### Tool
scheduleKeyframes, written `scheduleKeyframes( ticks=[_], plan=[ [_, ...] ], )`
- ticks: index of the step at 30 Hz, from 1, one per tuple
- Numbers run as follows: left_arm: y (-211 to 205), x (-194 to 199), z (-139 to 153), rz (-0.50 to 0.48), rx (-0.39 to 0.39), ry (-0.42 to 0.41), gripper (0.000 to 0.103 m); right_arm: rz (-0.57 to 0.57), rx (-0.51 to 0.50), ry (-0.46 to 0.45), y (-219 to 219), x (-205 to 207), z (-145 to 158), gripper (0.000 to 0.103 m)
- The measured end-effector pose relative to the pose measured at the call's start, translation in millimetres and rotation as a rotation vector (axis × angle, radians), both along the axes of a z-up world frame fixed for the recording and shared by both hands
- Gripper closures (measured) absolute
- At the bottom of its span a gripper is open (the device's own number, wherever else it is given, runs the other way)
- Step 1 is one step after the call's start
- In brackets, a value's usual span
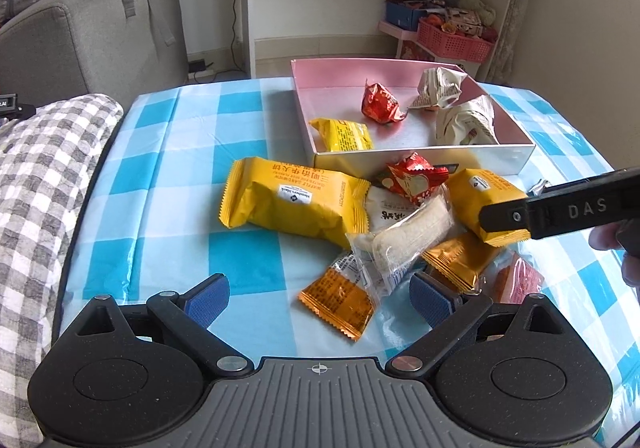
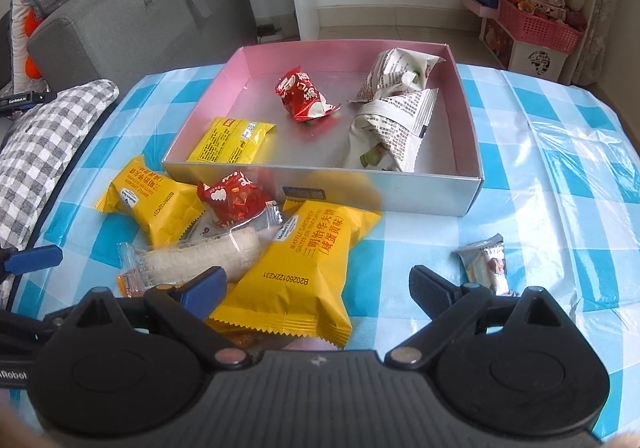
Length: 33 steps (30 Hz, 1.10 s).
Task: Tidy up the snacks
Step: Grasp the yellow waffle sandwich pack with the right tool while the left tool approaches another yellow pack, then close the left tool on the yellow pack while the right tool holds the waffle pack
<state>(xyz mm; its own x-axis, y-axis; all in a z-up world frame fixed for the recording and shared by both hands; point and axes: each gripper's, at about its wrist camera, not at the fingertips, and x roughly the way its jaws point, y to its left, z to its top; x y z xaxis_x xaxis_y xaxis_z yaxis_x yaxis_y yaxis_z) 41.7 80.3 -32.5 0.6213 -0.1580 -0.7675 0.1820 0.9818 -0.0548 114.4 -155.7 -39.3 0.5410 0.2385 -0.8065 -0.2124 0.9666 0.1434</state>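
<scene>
Right wrist view: the right gripper gaped wide around a yellow waffle packet, long axis running ahead toward the box; the left gripper also gaped, an orange wrapper between its jaws.

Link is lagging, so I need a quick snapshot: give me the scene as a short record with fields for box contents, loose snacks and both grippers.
box: pink-lined box on the checked tablecloth
in box: small yellow packet, red packet, two white printed packets
pile outside: yellow waffle pack nearest, clear-wrapped wafer
apart: small silver packet
left gripper: open, empty
right gripper: open, straddling the yellow waffle pack
</scene>
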Motion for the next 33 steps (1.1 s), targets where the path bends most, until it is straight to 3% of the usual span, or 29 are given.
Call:
scheduleKeyframes(
  ticks=[4, 9, 14, 27, 33],
  plan=[
    [-3.5, -0.2, -1.1, -0.021, 0.006, 0.006, 0.005, -0.010, 0.000, 0.008, 4.8, 3.4, -1.7, 0.016],
    [-1.1, 6.4, -1.7, 0.001, -0.008, 0.019, 0.005, -0.003, -0.046, 0.051, 10.7, 7.2, -9.7, 0.042],
    [5.7, 14.9, 1.1, 0.047, -0.048, 0.021, 0.005, -0.042, -0.058, 0.092, 8.5, 11.8, -11.7, 0.058],
    [27.1, 40.5, 1.0, 0.058, -0.058, -0.023, 0.005, -0.055, 0.005, 0.064, -2.4, 12.4, 8.4, 0.064],
    [39.5, 62.9, -0.8, 0.193, -0.161, -0.005, 0.005, -0.055, 0.034, 0.070, -7.4, 16.7, 11.2, 0.065]
  ],
)
